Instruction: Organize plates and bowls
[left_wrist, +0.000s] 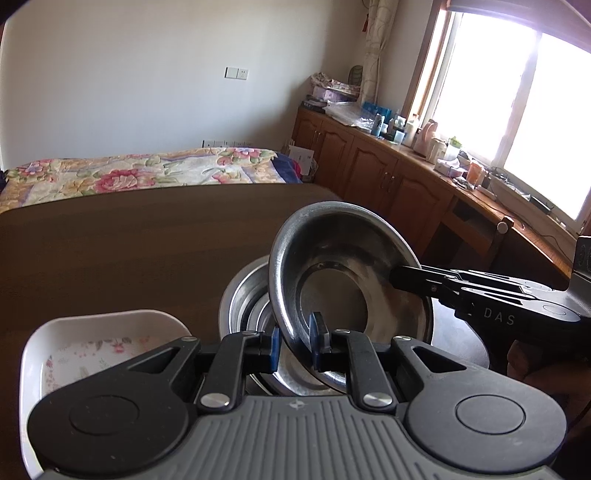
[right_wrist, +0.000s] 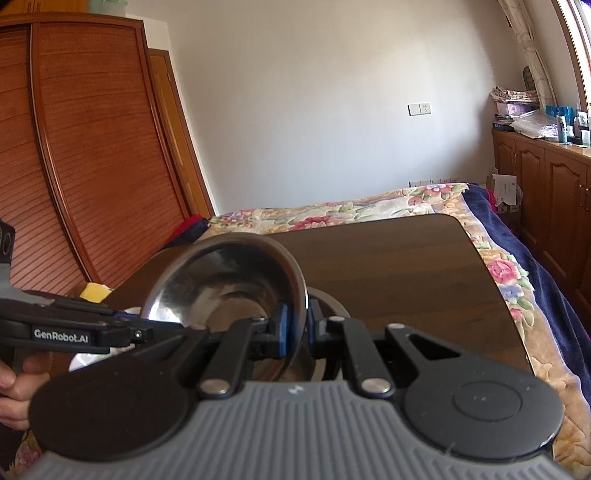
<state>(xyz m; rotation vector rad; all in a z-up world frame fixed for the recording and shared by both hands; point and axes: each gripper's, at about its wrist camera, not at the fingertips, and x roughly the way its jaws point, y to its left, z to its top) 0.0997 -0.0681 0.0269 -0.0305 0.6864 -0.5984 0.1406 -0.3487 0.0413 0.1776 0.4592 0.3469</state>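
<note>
Landmark: table (left_wrist: 129, 236). On it, near edge: a steel bowl (left_wrist: 243, 295), with a tilted bowl (left_wrist: 332, 266) above it, rim apparently between both grippers' pads. Dish (left_wrist: 103, 332) left of the bowls. Bed (left_wrist: 147, 170) behind table; cabinets (left_wrist: 369, 166) right.

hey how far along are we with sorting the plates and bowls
Done: one steel bowl sits on the table. In hand: both the left tongs and right tongs grip a tilted steel bowl's rim above it. Left: nesting it, then the white floral dish.

silver bowl (left_wrist: 343, 280), white floral dish (left_wrist: 99, 343), brown table (left_wrist: 129, 240).
</note>
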